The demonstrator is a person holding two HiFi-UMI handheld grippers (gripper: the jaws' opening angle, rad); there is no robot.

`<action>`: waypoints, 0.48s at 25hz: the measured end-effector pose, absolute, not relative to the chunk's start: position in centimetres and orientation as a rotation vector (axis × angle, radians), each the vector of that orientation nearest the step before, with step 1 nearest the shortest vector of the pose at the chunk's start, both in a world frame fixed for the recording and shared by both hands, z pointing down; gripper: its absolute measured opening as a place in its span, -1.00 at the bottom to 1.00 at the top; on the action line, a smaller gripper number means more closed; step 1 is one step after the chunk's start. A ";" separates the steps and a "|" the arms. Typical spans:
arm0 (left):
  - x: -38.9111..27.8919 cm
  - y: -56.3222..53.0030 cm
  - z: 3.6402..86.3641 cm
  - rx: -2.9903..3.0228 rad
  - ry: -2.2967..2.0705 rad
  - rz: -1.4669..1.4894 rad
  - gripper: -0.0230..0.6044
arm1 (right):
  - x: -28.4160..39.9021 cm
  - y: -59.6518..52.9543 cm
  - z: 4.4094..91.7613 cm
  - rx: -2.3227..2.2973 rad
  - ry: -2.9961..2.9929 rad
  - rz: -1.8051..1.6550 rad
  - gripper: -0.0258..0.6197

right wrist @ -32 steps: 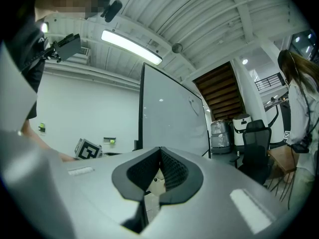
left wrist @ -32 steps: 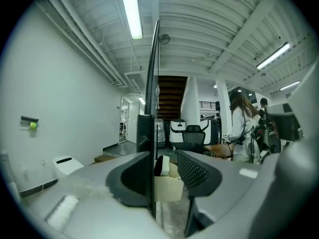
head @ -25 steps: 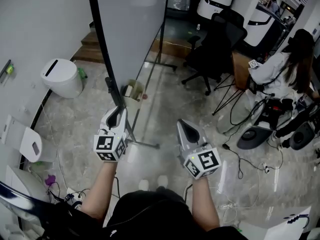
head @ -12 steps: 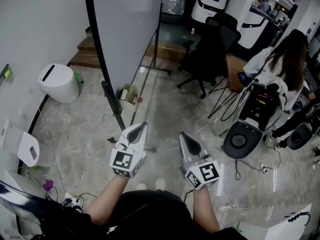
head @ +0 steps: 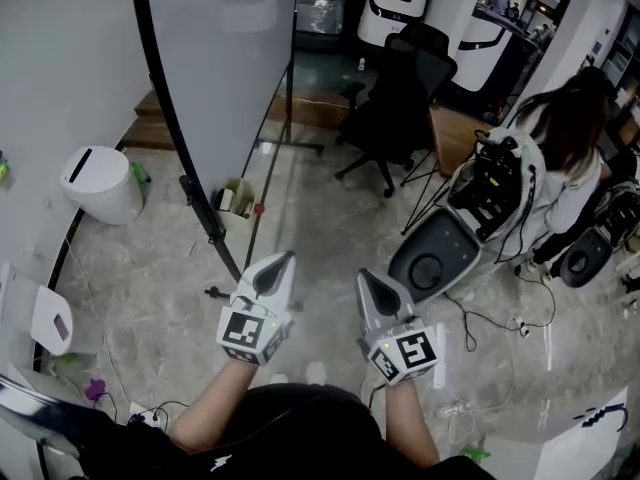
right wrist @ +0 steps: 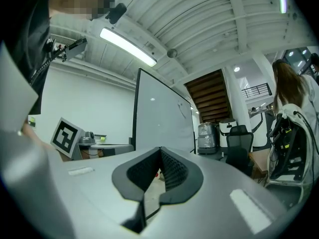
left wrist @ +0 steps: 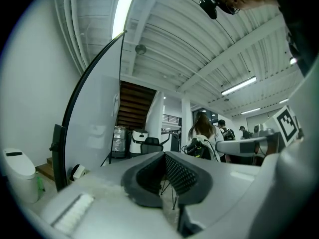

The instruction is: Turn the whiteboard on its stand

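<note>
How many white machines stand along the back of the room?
2. One white machine stands right of the whiteboard's far edge, behind the black chair; the other white machine stands right of that chair. More may be hidden beyond the top edge.

Marble floor (head: 322, 230) under me, white wall (head: 60, 58) at my left.
A white bin (head: 97, 183) stands by the wall, a black office chair (head: 395, 103) ahead, cables (head: 490, 320) trail at my right, and a strip light (right wrist: 128, 47) glows on the ribbed ceiling (right wrist: 199, 14).
</note>
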State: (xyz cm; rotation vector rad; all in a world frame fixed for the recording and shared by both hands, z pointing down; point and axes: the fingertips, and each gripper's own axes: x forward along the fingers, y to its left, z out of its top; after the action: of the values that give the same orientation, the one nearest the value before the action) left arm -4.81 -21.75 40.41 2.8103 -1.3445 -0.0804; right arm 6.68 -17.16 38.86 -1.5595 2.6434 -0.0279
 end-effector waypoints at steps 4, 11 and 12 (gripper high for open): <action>-4.6 -21.6 40.1 2.809 -1.351 -0.080 -0.91 | 6.9 -16.8 38.5 -1.556 2.642 -0.026 -0.90; -5.1 -21.3 40.8 2.806 -1.350 -0.064 -0.91 | 5.7 -17.1 38.9 -1.531 2.665 -0.025 -0.90; -5.3 -21.4 40.8 2.803 -1.357 -0.065 -0.91 | 5.5 -17.2 38.9 -1.527 2.669 -0.023 -0.90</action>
State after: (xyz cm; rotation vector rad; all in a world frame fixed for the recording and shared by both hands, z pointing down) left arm -5.34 -21.37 40.82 2.8033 -1.3565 -0.0654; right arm 5.49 -17.18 38.93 -1.5266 2.6685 -0.0234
